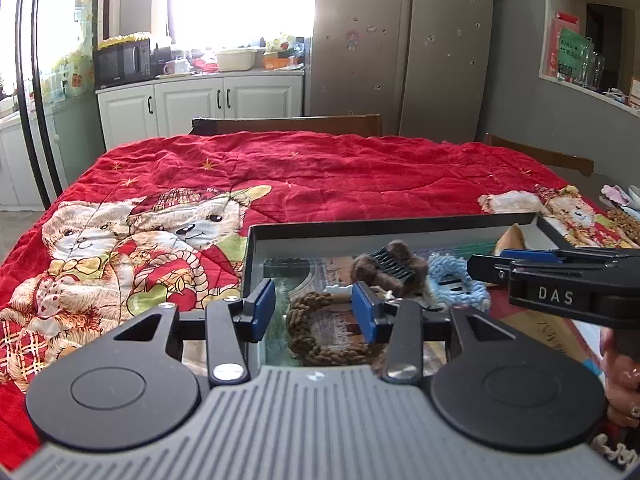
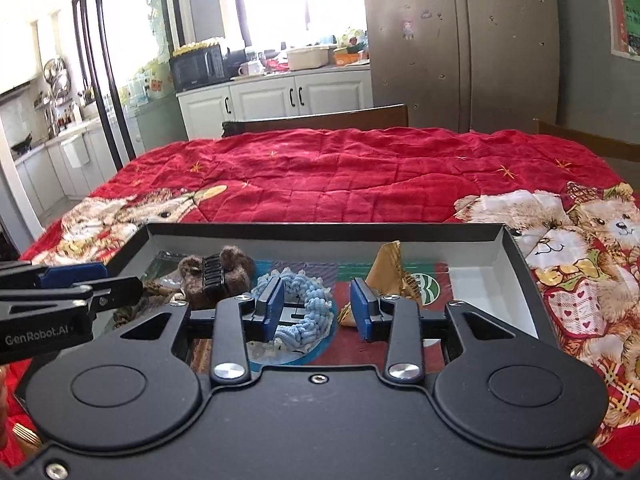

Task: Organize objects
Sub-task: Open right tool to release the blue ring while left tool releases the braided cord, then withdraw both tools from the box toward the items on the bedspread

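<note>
Woolly hair clips, one brown fuzzy with black comb teeth (image 2: 218, 270) and one pale-blue crocheted (image 2: 300, 308), lie side by side in the shallow black-rimmed cardboard box (image 2: 320, 229) on the red teddy-bear quilt (image 2: 360, 176). Left gripper (image 1: 314, 310) and right gripper (image 2: 318, 306) both hover spread wide, holding nothing.

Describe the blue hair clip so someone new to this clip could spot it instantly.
Find the shallow black box on the red teddy-bear quilt. Inside, near the middle, lies the light blue knitted hair clip, between a fuzzy brown hair clip and a gold wrapper. It is the only blue item there.
</note>
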Demonstrator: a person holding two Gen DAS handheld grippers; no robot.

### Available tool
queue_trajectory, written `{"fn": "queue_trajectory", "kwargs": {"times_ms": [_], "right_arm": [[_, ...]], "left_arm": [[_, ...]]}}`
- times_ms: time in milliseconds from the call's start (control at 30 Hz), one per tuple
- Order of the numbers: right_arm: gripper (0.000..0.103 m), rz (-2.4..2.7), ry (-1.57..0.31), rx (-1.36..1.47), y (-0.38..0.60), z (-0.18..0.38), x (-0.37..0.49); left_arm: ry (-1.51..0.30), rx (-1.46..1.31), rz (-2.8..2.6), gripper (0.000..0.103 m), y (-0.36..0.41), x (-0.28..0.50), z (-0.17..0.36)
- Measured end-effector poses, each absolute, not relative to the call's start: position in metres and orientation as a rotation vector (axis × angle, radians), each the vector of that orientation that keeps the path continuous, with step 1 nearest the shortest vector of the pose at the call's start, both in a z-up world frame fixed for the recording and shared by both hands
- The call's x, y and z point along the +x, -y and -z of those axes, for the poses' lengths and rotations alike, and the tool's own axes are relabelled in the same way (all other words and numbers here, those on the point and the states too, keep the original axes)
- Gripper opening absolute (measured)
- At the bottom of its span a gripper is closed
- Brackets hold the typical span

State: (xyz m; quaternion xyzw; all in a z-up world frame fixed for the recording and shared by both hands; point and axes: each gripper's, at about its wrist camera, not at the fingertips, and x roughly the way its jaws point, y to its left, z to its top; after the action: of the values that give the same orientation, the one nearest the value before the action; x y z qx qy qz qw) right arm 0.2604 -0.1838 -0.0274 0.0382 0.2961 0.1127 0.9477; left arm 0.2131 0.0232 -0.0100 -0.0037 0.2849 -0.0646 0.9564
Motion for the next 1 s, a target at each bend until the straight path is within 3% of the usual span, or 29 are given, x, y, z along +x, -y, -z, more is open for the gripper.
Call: {"fn": "queue_trajectory", "kwargs": {"times_ms": [1000], "right_arm": [[0.037, -0.308, -0.538, 0.038, 0.197, -0.034, 0.169]], "left_arm": [[-0.507, 0.058, 0.221, 0.066, -0.012, 0.152, -0.024]]}}
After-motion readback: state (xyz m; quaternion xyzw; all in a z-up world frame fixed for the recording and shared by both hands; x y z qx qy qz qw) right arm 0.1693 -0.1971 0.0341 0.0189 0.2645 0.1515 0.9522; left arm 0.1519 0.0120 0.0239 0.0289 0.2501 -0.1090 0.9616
